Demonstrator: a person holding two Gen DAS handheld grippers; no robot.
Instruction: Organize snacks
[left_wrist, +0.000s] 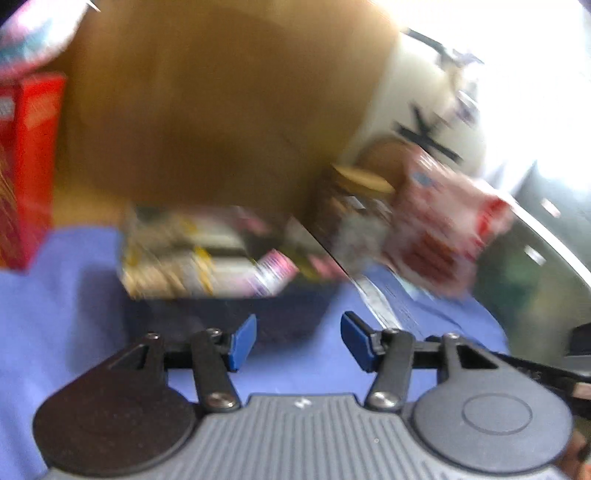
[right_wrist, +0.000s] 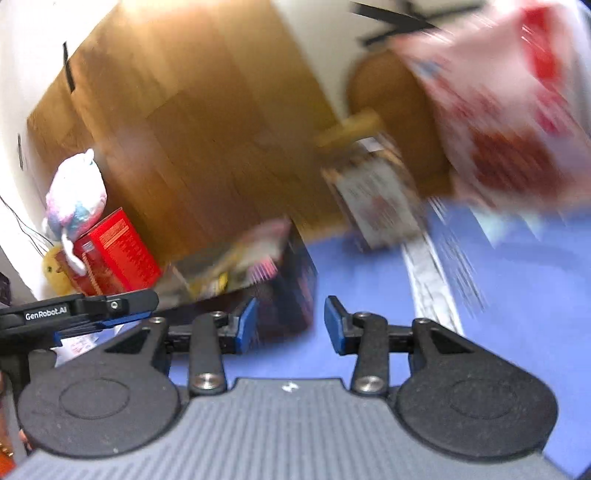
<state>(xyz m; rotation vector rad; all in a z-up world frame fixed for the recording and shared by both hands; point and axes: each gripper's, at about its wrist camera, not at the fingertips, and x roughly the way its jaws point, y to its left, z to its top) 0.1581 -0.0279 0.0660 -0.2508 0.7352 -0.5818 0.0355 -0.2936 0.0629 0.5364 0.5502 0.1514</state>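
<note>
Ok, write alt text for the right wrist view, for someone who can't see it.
The right gripper hangs open and empty over a blue cloth, pointing at a dark box of snack packets in front of a large cardboard box. A red box and a plush toy sit left; a blurred red-and-white bag and a wooden-lidded jar sit right.

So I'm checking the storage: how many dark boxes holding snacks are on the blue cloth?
1. The dark box sits mid-cloth before the wooden board, snack packets piled inside; blur may hide others.
</note>
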